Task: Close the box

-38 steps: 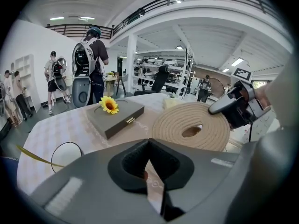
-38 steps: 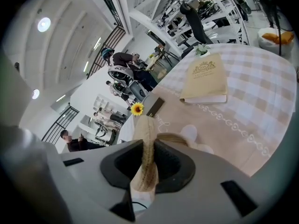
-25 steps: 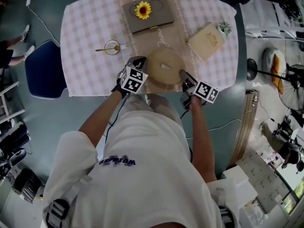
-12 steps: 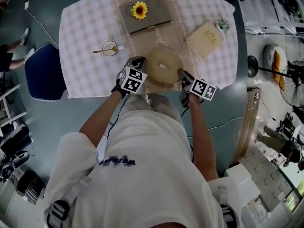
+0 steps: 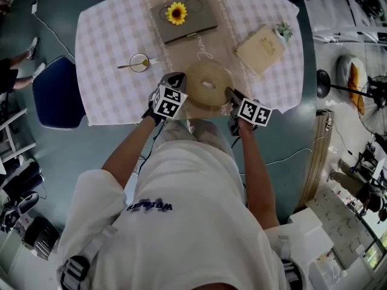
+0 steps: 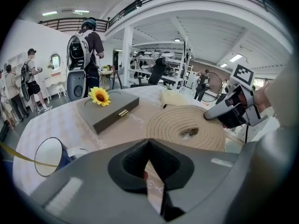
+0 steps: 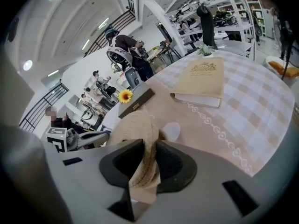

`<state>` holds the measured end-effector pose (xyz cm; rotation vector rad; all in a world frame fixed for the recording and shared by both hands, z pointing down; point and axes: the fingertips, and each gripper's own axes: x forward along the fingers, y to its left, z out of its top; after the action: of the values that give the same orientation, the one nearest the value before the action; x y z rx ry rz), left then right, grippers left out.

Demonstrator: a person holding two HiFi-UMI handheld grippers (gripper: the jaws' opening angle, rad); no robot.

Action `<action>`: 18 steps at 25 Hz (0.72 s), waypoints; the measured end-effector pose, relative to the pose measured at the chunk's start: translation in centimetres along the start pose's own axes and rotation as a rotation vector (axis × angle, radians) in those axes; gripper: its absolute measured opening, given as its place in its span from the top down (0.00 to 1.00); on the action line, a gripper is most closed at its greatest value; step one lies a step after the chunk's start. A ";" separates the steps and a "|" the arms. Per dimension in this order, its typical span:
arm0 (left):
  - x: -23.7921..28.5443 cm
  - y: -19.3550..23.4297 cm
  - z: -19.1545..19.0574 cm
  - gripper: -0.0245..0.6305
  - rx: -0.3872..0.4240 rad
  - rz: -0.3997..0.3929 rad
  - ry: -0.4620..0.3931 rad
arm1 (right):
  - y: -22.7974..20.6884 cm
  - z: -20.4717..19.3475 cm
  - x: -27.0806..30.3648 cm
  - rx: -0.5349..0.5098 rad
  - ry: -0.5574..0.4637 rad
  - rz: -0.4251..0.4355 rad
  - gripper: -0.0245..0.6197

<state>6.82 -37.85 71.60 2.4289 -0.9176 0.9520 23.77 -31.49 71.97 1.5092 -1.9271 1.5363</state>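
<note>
In the head view, two grippers are counted. The left gripper [image 5: 176,78] is held at the left side of one round woven box [image 5: 208,84], and the right gripper [image 5: 230,93] at its right side. The box is set on a beige runner [image 5: 181,53], near the table's [image 5: 109,47] front edge. The table is covered with a checked cloth. Farther back, one flat grey box [image 5: 196,18] with one sunflower [image 5: 176,13] is seen. To the right lie one tan book [image 5: 261,48] and, just beyond it, one small plant [image 5: 284,32]. One cup [image 5: 139,62] with a spoon is placed to the left, well apart from the woven box. One blue chair [image 5: 55,92] is parked on the grey-green floor beside the table.

In the left gripper view, the jaws are seen pressed together at their tips, with nothing pinched. The woven box's flat coiled top is shown ahead, unobstructed, with the right gripper at its far rim. A high white hall with pillars, shelves and a railed gallery is shown behind. Several people are standing there, one with a backpack [image 6: 86,45].

In the right gripper view, the jaws are opening. The woven box's rim is seen between them and is touched by both pads. The book and the sunflower are seen beyond.
</note>
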 end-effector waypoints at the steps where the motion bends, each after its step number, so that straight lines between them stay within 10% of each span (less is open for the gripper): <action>1: 0.0 0.0 0.0 0.96 -0.002 -0.001 -0.001 | 0.0 -0.1 0.0 -0.017 0.004 -0.012 0.82; 18: 0.1 0.0 -0.2 0.96 -0.028 -0.002 -0.018 | -0.9 -1.4 0.9 -0.298 0.003 -0.197 0.76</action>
<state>6.80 -37.82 71.84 2.4183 -0.9286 0.9125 23.61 -30.75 73.69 1.5100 -1.8438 1.1126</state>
